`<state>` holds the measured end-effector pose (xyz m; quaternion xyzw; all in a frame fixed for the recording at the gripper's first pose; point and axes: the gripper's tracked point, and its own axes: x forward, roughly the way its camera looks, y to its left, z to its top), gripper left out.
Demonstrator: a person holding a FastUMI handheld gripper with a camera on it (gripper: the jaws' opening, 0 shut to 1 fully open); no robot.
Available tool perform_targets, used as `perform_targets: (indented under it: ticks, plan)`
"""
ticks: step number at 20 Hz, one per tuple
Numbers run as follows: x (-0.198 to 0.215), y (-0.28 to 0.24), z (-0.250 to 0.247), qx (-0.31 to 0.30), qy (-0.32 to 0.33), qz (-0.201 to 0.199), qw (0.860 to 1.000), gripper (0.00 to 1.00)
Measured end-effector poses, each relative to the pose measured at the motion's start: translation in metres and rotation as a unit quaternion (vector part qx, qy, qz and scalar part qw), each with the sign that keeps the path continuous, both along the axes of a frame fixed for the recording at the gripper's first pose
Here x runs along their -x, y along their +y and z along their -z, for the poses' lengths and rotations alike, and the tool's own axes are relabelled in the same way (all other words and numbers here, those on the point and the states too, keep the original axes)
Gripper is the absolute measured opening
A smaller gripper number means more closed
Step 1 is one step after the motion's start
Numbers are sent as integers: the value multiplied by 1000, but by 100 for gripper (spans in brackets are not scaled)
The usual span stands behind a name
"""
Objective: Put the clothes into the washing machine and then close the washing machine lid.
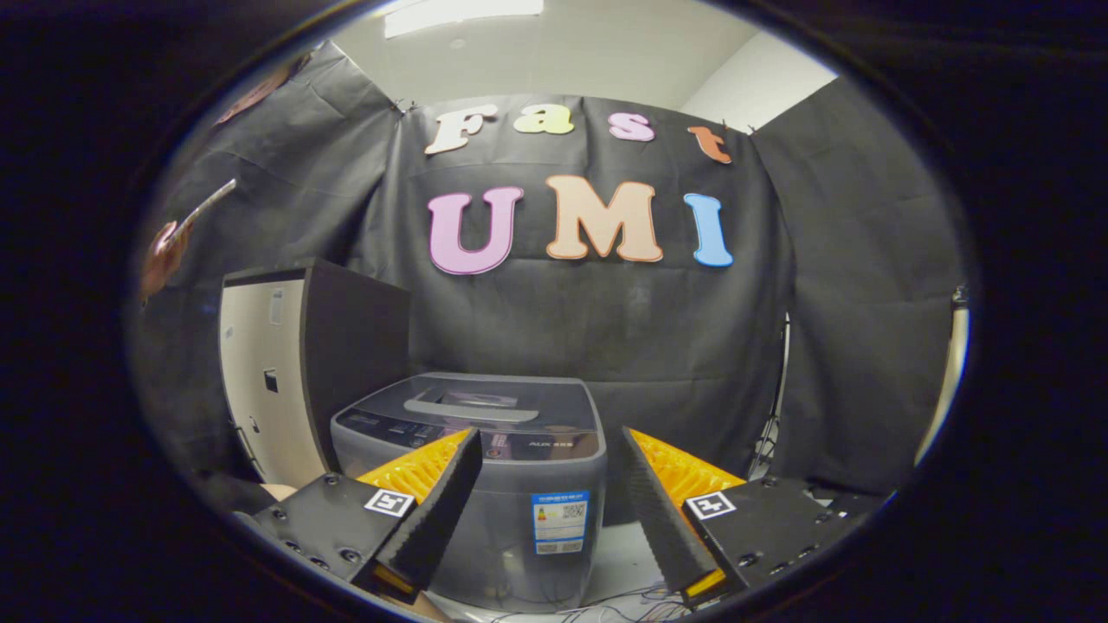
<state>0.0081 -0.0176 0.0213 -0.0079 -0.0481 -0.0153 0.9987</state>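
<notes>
Claw [550, 484] spread wide and empty in front of you. Straight ahead, just beyond and between its fingers, stands the washing machine [485, 484], lid [485, 402] down flat. I see no clothes here.

Desk [619, 554]: you see a pale surface low between the hand-held gripper [554, 472] fingers, which stand wide apart.
On it: your washing machine [485, 467], lid shut.
Near edge: thin cables [623, 601] lie loose.
Left: a dark cabinet [312, 363] stands beside the machine.
</notes>
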Motion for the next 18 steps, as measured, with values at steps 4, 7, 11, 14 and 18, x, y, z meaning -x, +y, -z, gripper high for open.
perform_targets:
  ticks: [4,7,11,14,18]
  plan:
    - [1,-5,-7,-8,-13,5,1000,98]
    - [-1,-7,-11,-8,-20,6,1000,98]
    - [-2,-9,-10,-5,-19,7,1000,98]
    - [-2,-8,-7,0,-15,8,1000,98]
    - [-2,-6,-3,2,-9,7,1000,98]
